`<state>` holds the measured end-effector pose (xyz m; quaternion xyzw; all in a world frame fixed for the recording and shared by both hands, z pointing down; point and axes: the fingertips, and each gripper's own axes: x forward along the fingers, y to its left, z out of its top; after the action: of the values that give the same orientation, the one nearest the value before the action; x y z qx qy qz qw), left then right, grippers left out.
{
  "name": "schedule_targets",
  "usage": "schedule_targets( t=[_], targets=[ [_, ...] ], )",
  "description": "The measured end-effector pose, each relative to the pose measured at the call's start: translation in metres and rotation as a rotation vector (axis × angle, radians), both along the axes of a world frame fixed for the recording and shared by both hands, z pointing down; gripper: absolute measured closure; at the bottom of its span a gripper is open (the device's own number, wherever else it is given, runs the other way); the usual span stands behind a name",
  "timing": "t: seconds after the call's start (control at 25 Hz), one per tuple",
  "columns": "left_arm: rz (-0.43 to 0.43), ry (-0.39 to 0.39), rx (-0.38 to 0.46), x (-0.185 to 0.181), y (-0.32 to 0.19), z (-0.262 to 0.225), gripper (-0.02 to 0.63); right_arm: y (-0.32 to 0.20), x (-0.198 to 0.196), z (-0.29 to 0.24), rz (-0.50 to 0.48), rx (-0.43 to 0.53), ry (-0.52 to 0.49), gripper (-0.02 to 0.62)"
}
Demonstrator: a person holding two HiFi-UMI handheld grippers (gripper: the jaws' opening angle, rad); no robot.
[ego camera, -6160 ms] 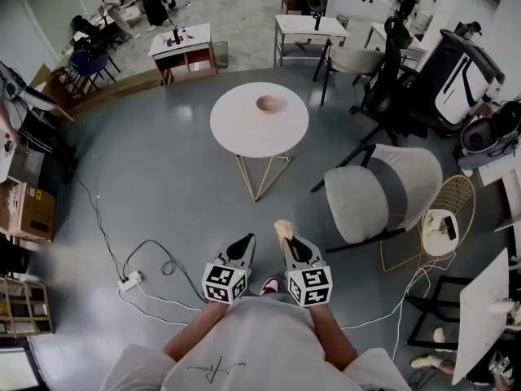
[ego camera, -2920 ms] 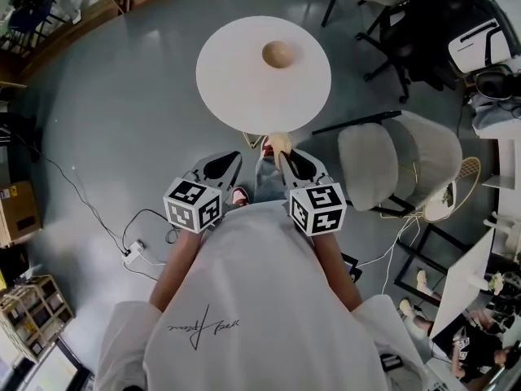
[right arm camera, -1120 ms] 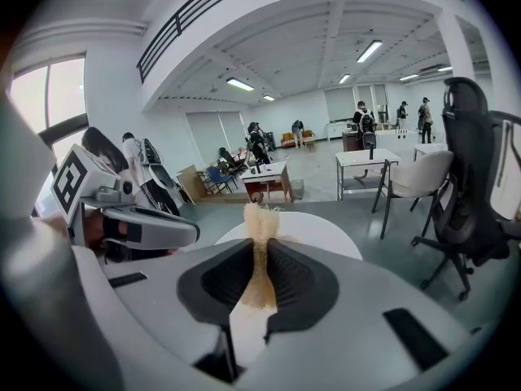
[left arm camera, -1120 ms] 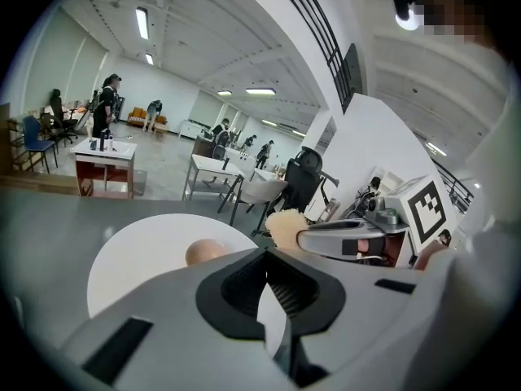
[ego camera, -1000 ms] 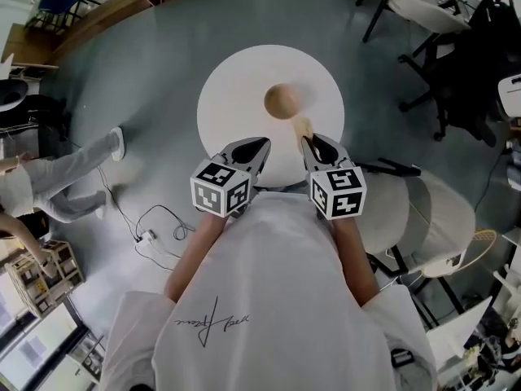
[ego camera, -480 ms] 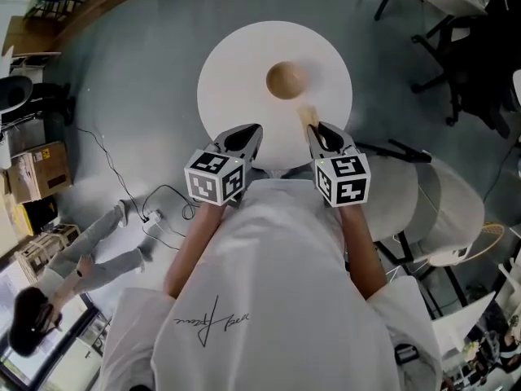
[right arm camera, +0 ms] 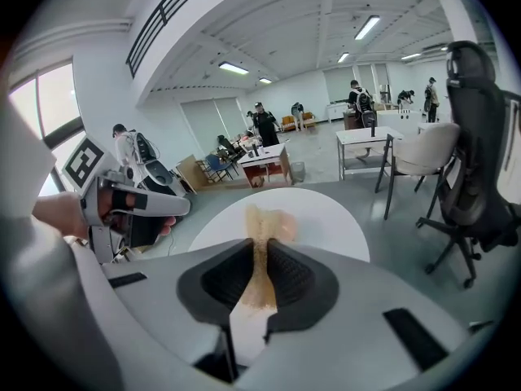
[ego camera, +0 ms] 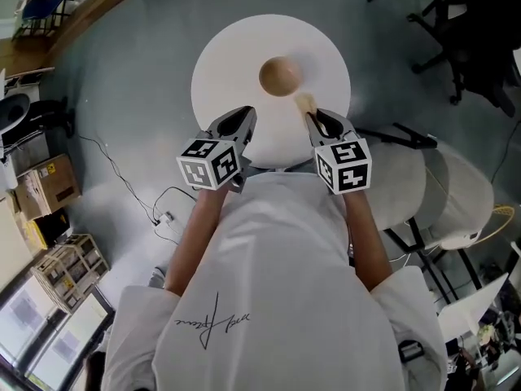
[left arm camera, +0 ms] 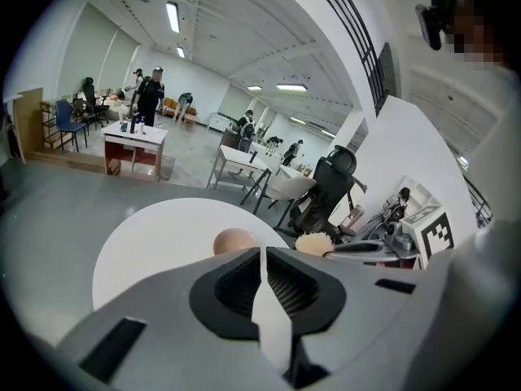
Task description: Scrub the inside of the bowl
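I see the round wooden bowl (ego camera: 280,75) on the round white counter (ego camera: 221,62).
My right tool (ego camera: 313,119) pinches a tan fibrous scrubber (ego camera: 305,103) near it; left tool (ego camera: 242,116) pressed together, empty.

bowl (ego camera: 280,75) on table (ego camera: 224,80) | scrubber (ego camera: 305,103) near bowl | chair (ego camera: 460,202) right of table

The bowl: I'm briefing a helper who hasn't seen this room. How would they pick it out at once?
Find the round white table on the grey floor. Near its middle sits a small, round, light-brown bowl, the only thing resting on the top; the pale bristly scrubber nearby is held in the right gripper.
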<state>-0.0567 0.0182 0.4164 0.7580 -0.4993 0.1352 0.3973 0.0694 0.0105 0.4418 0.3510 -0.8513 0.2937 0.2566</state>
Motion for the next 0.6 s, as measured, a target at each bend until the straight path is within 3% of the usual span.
schedule_targets(
  t=[0.6],
  targets=[
    [0.058,0.053,-0.1,-0.001,-0.026,0.032,0.598,-0.03,-0.013,0.027,-0.01,-0.063,0.023,0.541]
  ],
)
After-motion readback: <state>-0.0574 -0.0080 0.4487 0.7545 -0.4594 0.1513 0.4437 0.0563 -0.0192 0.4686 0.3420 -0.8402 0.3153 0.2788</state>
